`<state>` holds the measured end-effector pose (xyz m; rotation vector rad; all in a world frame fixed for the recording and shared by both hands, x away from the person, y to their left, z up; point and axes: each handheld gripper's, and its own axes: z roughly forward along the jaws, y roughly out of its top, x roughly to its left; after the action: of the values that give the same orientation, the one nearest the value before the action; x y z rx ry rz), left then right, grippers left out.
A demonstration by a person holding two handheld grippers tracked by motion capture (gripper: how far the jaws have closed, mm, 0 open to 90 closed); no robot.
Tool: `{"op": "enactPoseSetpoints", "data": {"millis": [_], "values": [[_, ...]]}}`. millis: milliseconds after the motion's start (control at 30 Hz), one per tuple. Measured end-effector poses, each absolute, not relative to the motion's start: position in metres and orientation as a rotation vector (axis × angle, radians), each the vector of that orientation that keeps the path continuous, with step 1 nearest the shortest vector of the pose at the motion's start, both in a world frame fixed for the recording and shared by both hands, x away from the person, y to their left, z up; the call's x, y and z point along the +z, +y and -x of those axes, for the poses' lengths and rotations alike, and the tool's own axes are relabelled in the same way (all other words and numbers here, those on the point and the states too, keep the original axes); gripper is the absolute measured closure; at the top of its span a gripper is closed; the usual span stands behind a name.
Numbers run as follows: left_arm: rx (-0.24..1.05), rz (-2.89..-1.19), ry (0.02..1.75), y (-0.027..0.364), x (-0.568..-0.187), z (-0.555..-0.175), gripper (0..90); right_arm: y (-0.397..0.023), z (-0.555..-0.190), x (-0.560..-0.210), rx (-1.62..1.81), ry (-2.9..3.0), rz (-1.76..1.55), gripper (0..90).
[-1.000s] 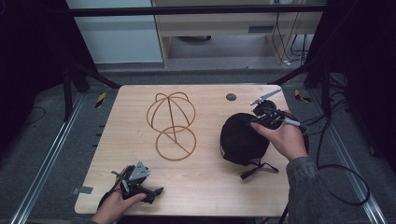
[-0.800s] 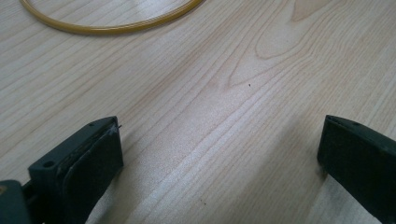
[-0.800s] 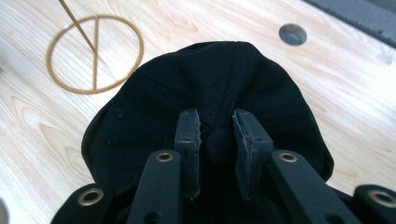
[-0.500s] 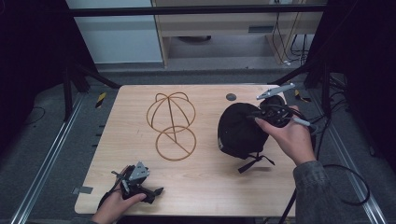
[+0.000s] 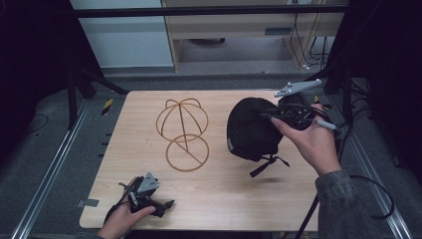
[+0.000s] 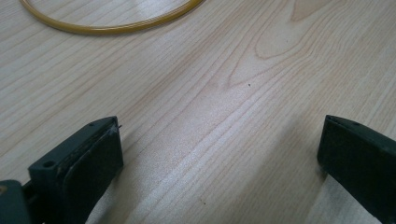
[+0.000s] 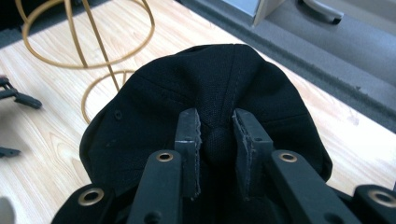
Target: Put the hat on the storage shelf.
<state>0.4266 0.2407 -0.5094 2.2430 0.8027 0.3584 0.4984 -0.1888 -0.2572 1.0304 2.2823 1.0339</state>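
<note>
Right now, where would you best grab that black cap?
By the top button at its crown, from above: the right tool is pinching the black cap there, where the panels gather into a small firm knob. The cap hangs from it, strap dangling.

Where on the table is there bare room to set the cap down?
Bare wood lies in front of the wire stand, between the left gripper and the right forearm. The right side is crowded by the cap and right gripper.

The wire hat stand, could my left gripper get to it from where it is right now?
Probably yes. The left gripper rests open on the table, bare wood lies between it and the wire hat stand, and the black cap is off to the side.
</note>
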Motion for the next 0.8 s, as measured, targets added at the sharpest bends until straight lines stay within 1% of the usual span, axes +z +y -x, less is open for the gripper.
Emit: {"op": "enactPoseSetpoints", "data": {"millis": [367, 800], "values": [[0.359, -2.243, 0.803, 0.241, -0.509, -0.427, 0.0, -0.177, -0.492, -0.233, 1.066, 2.250, -0.966, 73.4], [0.358, -2.246, 0.803, 0.241, -0.509, -0.427, 0.0, -0.166, -0.487, -0.215, 1.130, 2.224, -0.918, 73.4]]}}
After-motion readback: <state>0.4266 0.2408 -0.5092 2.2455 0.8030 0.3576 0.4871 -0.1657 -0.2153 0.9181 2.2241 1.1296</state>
